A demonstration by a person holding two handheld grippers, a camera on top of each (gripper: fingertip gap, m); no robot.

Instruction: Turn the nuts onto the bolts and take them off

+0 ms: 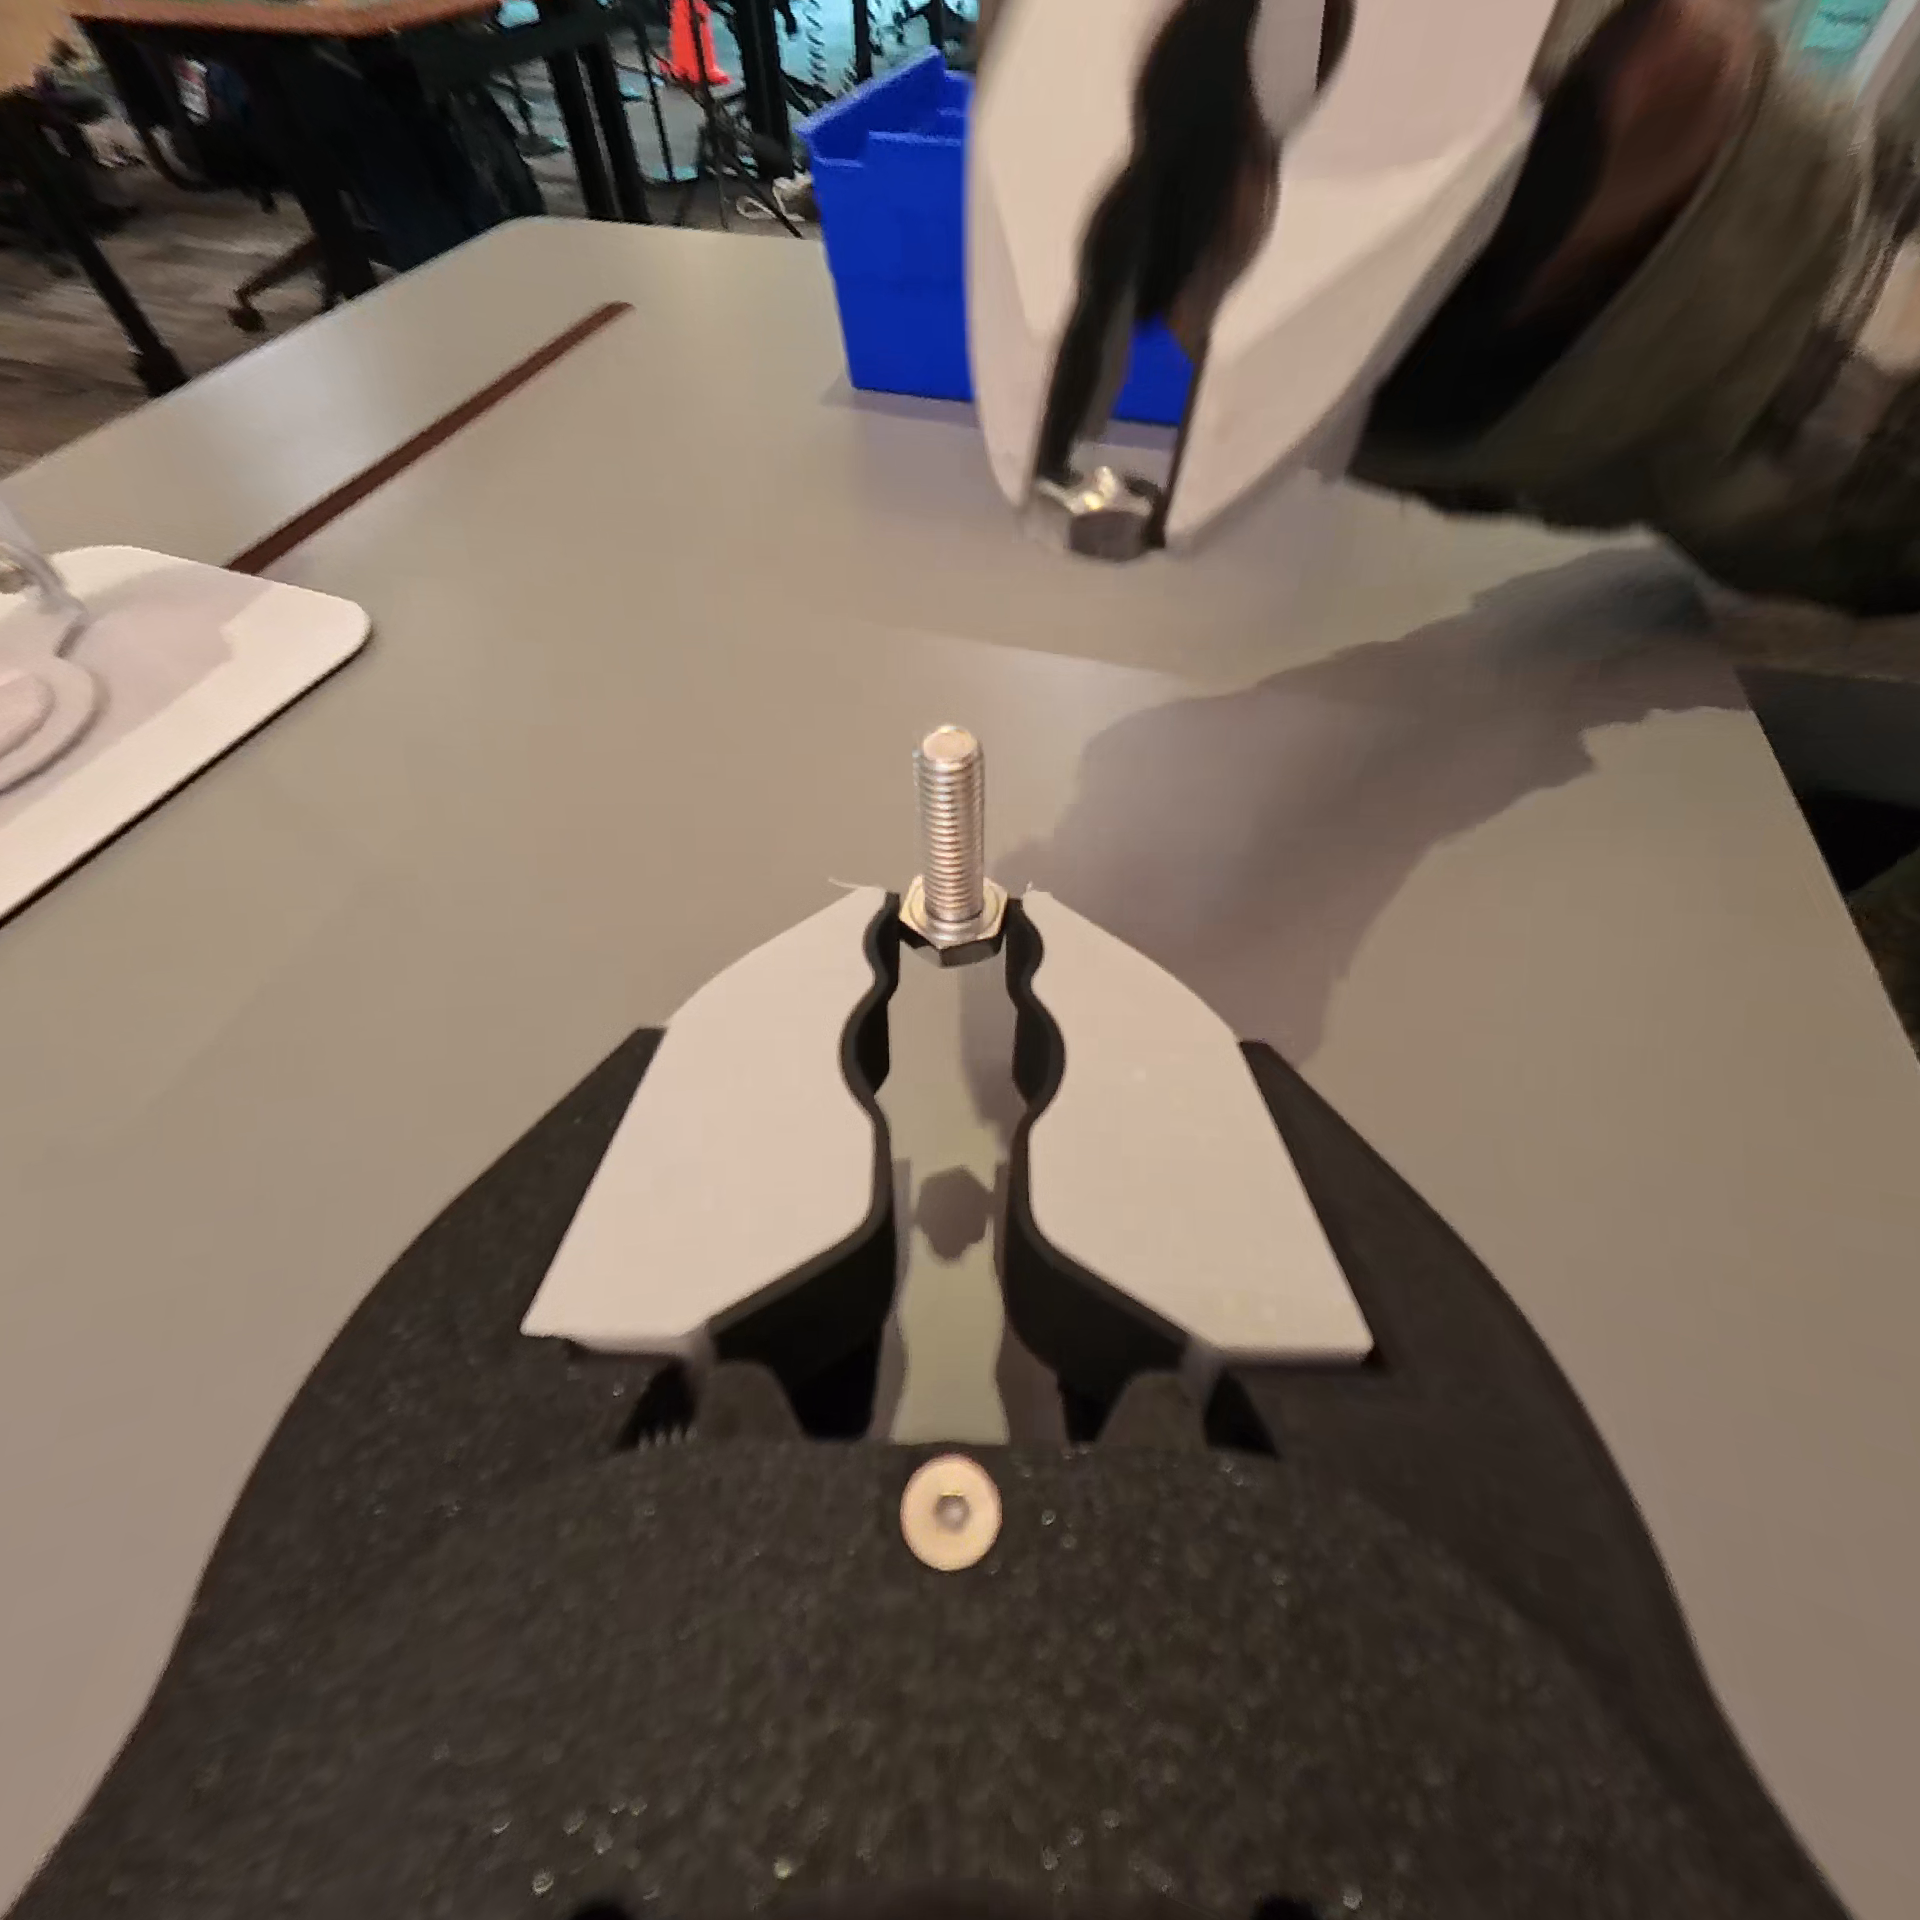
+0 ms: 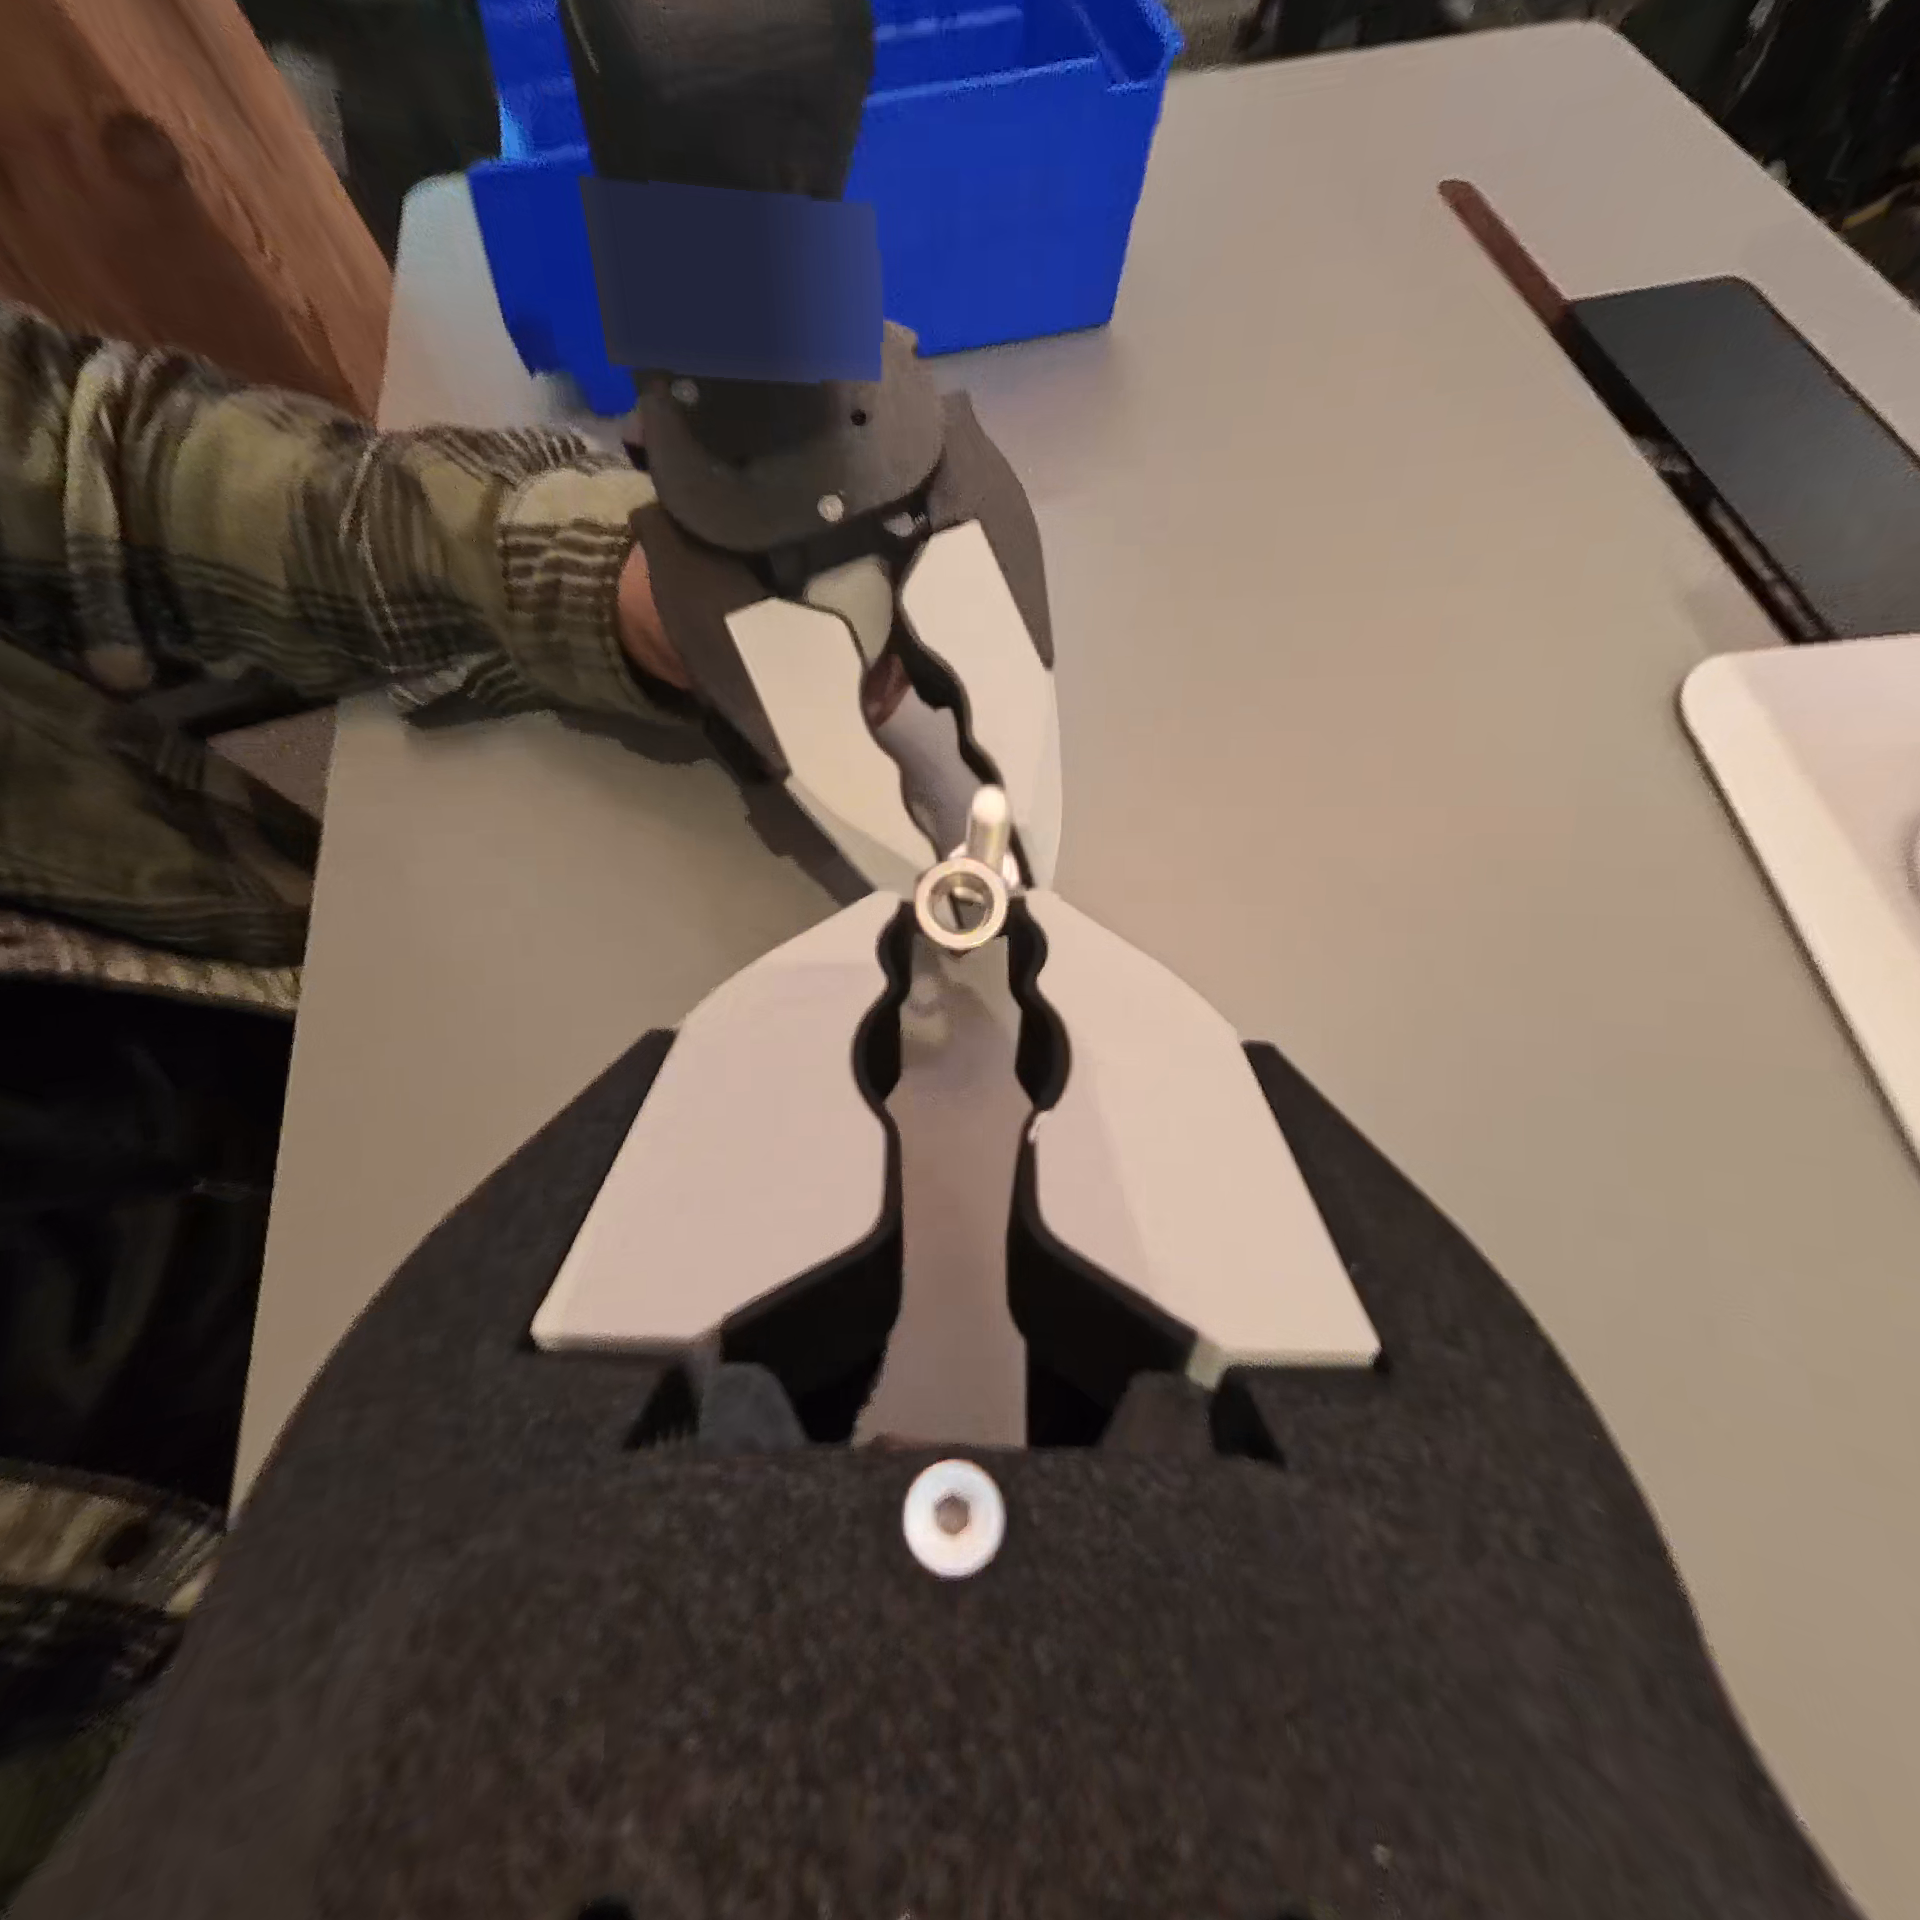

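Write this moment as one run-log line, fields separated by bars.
left gripper: shut on bolt, upright | right gripper: shut on nut | nut not on bolt | blue bin behind

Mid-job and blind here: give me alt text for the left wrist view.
The left claw grips a bolt by its hex head, threaded shank upright over the grey table. Farther off, the right claw holds a wing nut low over the table, in front of a blue bin.
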